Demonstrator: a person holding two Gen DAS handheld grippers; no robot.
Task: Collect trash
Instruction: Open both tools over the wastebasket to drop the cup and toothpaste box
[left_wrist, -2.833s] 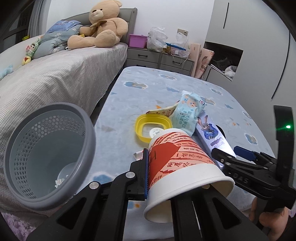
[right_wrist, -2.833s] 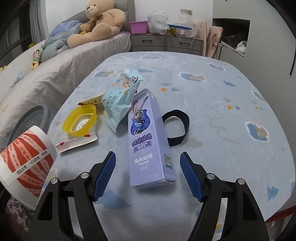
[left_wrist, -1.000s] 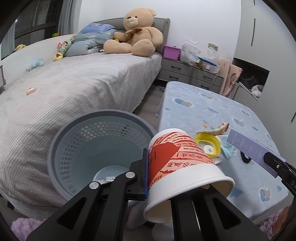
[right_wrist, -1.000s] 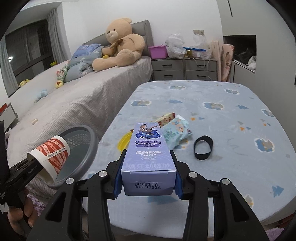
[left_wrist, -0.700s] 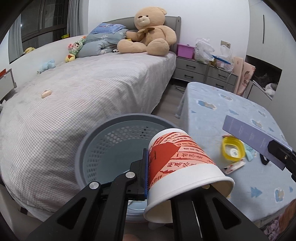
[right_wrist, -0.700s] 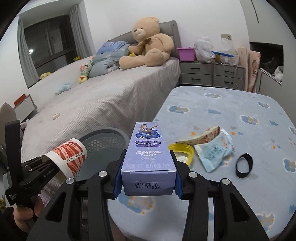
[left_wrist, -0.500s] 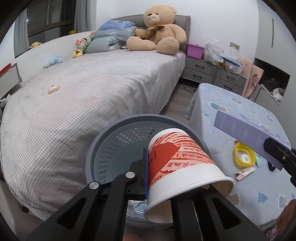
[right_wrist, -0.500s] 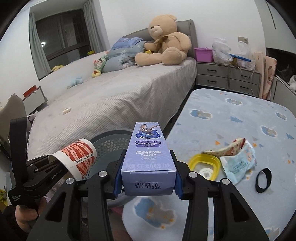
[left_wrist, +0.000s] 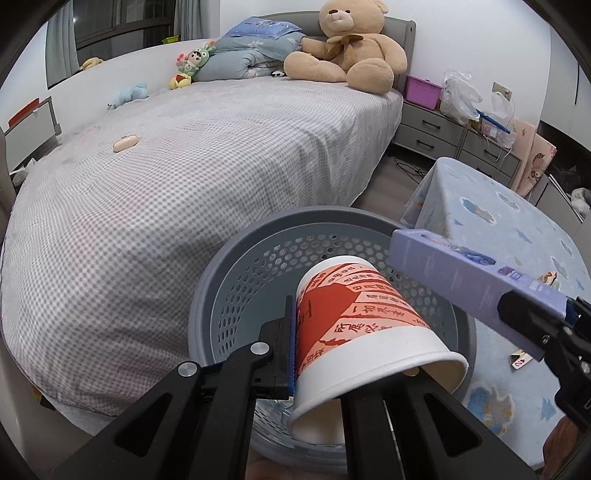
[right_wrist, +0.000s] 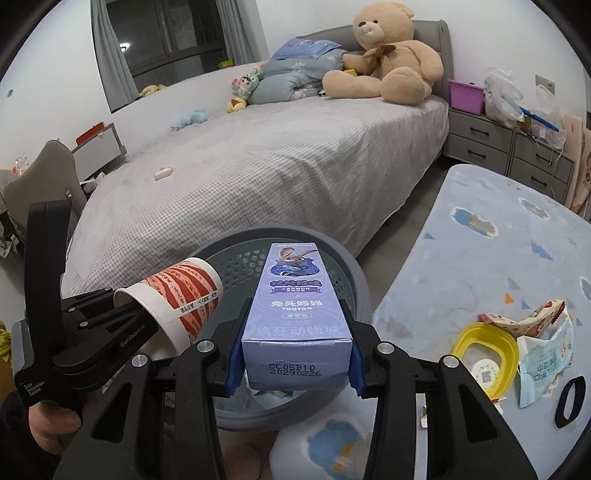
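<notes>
The left gripper (left_wrist: 354, 354) has its fingers clamped on the wall of a red-and-white paper cup (left_wrist: 365, 325), held tilted over the grey basket (left_wrist: 236, 280). Just beside it, the right gripper (right_wrist: 293, 354) squeezes a purple box (right_wrist: 293, 314) between its fingers, its far end above the same basket. More litter lies on the worktop (right_wrist: 480, 266) to the right.

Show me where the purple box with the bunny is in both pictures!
Left wrist view: the purple box juts in from the right, over the grey basket, gripped by the right gripper.
Right wrist view: the box is centre-bottom, pinched between the blue pads.
Shared landmark: the teddy bear on the bed.
</notes>
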